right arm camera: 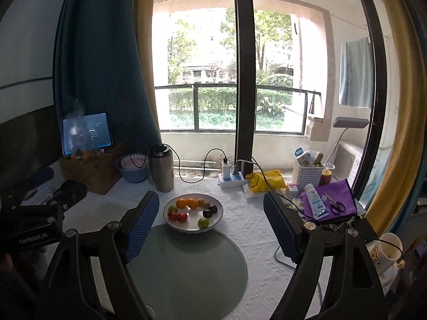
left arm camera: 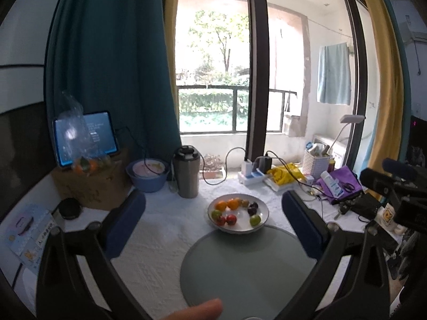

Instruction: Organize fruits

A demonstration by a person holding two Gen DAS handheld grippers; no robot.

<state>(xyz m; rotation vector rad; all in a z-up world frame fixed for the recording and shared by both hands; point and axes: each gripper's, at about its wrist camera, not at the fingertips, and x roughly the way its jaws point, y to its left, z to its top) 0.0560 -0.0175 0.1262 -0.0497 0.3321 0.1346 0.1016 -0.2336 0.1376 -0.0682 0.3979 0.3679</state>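
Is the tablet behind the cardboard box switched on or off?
On. The tablet screen glows blue with lines of white text, in both wrist views. A clear plastic bag partly covers it.

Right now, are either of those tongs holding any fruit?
No. Both the left tongs and right tongs are open and empty; the fruit sits in the white bowl.

Black claw (right arm camera: 210, 221) arms, silver screws, ribbed blue pads (right arm camera: 141, 226); "GenRobot.AI" lettering.

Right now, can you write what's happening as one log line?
left gripper: open, empty | right gripper: open, empty | fruit plate: on table, partly on green mat, untouched
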